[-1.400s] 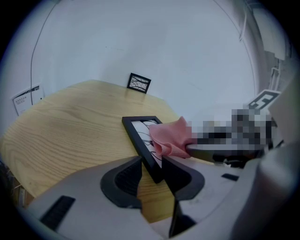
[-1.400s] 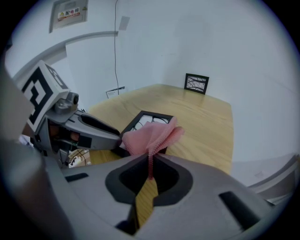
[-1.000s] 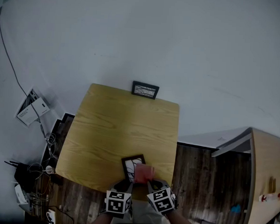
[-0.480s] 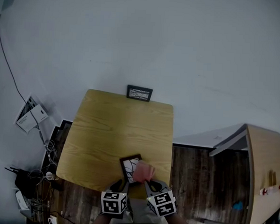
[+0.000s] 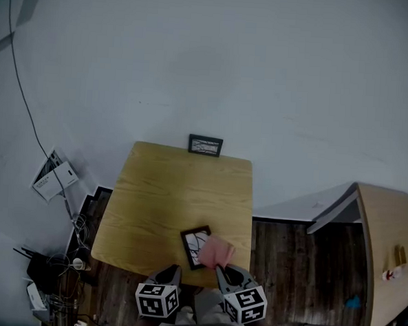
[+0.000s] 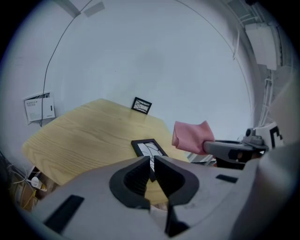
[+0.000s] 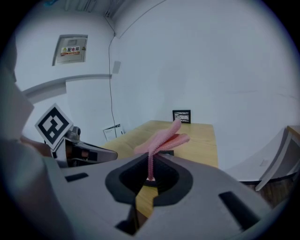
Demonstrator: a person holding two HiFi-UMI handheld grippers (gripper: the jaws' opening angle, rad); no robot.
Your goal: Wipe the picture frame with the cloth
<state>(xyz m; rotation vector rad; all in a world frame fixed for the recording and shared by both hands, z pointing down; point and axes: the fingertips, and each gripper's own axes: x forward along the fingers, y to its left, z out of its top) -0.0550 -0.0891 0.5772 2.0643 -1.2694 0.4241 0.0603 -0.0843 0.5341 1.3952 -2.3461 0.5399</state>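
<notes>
A small black picture frame [image 5: 195, 245] lies flat near the front edge of the wooden table [image 5: 160, 197]; it also shows in the left gripper view [image 6: 148, 148]. My right gripper [image 5: 222, 269] is shut on a pink cloth [image 5: 217, 252], which hangs in the air just right of the frame. The cloth sticks up out of the jaws in the right gripper view [image 7: 161, 138]. My left gripper [image 5: 173, 268] hovers in front of the frame. Its jaws [image 6: 151, 164] are closing, nearly together, with nothing between them.
A second black frame [image 5: 205, 145] stands upright at the table's far edge against the white wall. Cables and boxes [image 5: 60, 260] and a booklet [image 5: 53, 177] lie on the floor at left. Another wooden table [image 5: 384, 252] stands at right.
Both grippers have risen and drawn back toward me. The cloth has lifted off the frame's lower right part and now hangs beside it. The frame has stayed on the table.
</notes>
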